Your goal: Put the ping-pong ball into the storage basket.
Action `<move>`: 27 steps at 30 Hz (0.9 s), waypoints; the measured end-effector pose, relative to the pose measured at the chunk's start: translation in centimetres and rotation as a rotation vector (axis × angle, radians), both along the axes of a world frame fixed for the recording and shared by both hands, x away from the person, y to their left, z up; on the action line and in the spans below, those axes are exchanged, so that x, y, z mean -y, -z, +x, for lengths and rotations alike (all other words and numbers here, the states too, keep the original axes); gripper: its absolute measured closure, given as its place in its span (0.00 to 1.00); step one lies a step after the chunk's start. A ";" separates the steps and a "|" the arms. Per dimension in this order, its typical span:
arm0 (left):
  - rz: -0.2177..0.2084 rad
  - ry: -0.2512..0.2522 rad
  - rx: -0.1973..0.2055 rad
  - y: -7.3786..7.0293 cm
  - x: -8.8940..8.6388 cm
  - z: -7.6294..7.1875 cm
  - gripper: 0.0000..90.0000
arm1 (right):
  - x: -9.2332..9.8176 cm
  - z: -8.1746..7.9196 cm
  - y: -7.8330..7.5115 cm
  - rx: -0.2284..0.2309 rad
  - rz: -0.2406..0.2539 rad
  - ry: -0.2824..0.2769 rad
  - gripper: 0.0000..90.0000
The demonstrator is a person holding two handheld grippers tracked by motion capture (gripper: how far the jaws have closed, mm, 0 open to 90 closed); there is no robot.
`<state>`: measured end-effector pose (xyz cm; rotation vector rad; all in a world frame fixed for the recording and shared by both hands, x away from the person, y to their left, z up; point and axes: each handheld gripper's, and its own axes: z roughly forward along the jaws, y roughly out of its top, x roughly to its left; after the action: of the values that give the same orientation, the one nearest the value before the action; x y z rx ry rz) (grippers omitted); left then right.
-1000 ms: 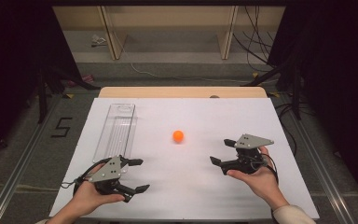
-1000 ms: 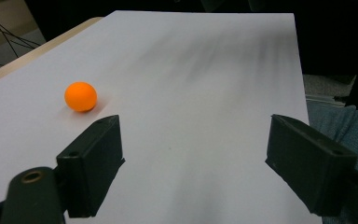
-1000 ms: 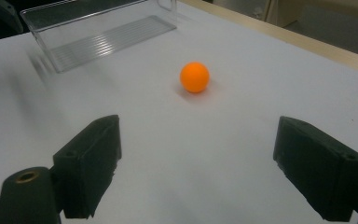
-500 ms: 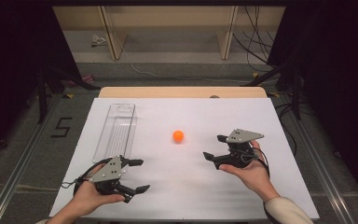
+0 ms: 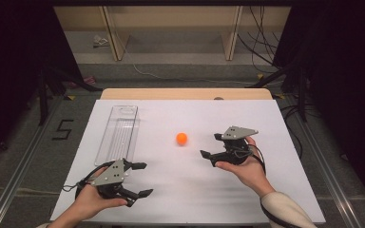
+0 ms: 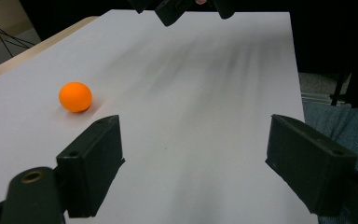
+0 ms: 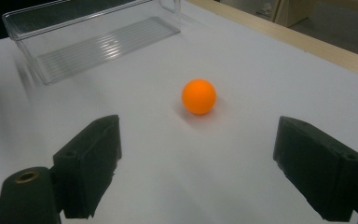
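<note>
ball: the small orange ball (image 5: 182, 138) sits alone on the white table (image 5: 171, 199), near the clear tray (image 5: 119, 130).
right gripper (image 5: 217, 147): jaws wide apart, holding nothing, ball just ahead.
left gripper (image 5: 141, 179): jaws apart, empty too.
feel: looks light, smooth and hard, maybe a ping-pong ball; it could roll.
hold: squeeze gently across its middle.

The left hand-held gripper (image 5: 141, 179) is held low at the near left of the high view, its jaws spread wide and pointed to the right. The right hand-held gripper (image 5: 211, 147) is gripped from below by the right hand (image 5: 247, 168), a pale sleeve at the wrist, its jaws parted wide and aimed leftward.
</note>
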<state>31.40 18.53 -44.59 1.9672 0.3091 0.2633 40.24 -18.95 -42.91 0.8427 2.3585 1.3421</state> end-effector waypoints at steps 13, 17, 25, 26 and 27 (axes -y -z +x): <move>0.001 0.002 -0.001 0.0 0.0 0.0 0.20 | -1.3 1.4 0.2 -0.003 -0.006 -0.007 0.18; 0.001 0.003 -0.001 0.0 0.0 0.0 0.20 | -1.6 1.7 0.3 -0.005 -0.010 -0.009 0.18; 0.004 0.005 -0.001 0.0 0.0 -0.1 0.20 | -2.4 2.6 0.6 -0.013 -0.018 -0.013 0.18; 0.003 0.004 0.000 0.0 0.0 -0.1 0.20 | -2.6 2.6 0.6 -0.015 -0.018 -0.013 0.18; 0.002 0.004 -0.001 0.0 0.0 -0.1 0.20 | -2.7 2.8 0.7 -0.016 -0.021 -0.013 0.18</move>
<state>31.35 18.49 -44.58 1.9700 0.3048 0.2602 42.99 -16.28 -43.58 0.8359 2.3899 1.3187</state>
